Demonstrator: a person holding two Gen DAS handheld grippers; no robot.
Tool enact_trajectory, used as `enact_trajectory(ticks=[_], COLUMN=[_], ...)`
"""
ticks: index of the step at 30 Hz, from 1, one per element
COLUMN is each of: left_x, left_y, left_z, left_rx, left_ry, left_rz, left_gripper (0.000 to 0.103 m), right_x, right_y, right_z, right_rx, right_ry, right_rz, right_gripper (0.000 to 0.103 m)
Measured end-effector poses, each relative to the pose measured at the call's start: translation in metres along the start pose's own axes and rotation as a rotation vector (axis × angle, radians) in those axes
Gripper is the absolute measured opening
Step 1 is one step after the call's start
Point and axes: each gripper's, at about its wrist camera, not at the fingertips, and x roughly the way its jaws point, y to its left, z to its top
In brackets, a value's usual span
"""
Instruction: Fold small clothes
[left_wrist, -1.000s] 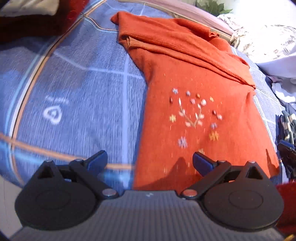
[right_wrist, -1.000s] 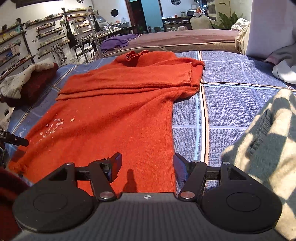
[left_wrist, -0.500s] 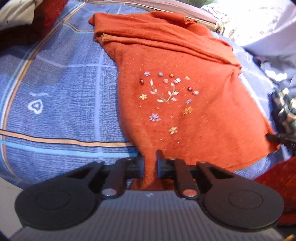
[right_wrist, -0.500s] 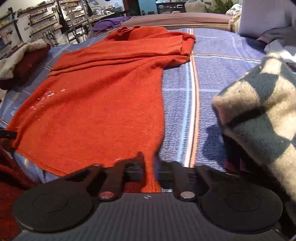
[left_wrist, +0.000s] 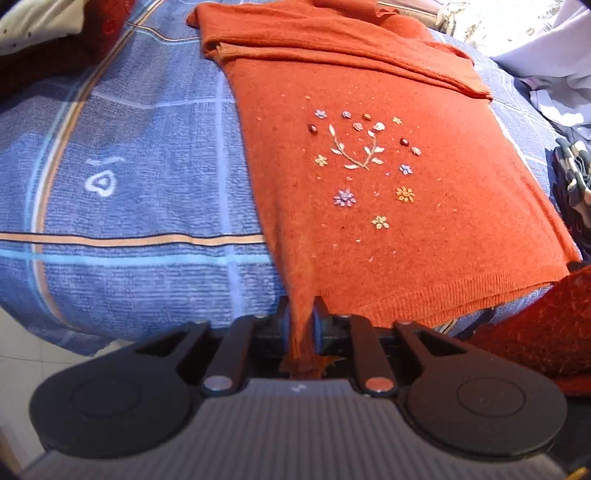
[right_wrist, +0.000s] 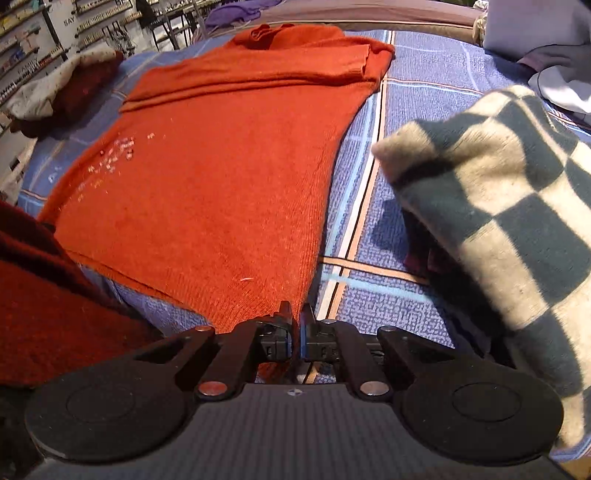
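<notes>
Pinching the sweater (left_wrist: 388, 206) hem corners on the bed (left_wrist: 147, 184), the left claw (left_wrist: 300, 325), its jaws opening slightly, and right claw (right_wrist: 295, 328) clamp the knit.

a bed (right_wrist: 424, 122) with a blue plaid bedspread (left_wrist: 140, 184) carries loose clothes, which looks domestic; yet behind it wall racks (right_wrist: 33, 40) hold rows of small packaged goods under lettered signs, with a wire display stand (right_wrist: 177, 26) nearby; so it reads as a small shop with living space inside; pale floor tiles (left_wrist: 22, 354) show below the bed.
</notes>
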Motion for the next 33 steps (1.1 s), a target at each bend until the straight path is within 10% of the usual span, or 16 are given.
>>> enact_trajectory(ticks=[3, 10, 21, 26, 33], left_x=[-0.013, -0.062, -0.027, 0.031, 0.111], left_y=[0.006, 0.011, -0.087, -0.119, -0.112], left_z=[0.003, 0.063, 0.250, 0.308, 0.340], left_rx=[0.038, 0.158, 0.672, 0.615, 0.378], left_ry=[0.038, -0.072, -0.387, -0.422, -0.385], left_rz=[0.087, 0.125, 0.257, 0.094, -0.045], left_gripper=[0.075, 0.086, 0.100, 0.097, 0.095], right_x=[-0.008, -0.047, -0.016, 0.060, 0.173], right_y=[0.000, -0.026, -0.015, -0.048, -0.049], right_z=[0.008, 0.066, 0.275, 0.345, 0.391], right_rx=[-0.045, -0.088, -0.125, 0.289, 0.413], right_ry=[0.023, -0.020, -0.147, -0.140, -0.150], right_rz=[-0.023, 0.045, 0.248, 0.439, 0.391], right_gripper=[0.033, 0.050, 0.067, 0.071, 0.068])
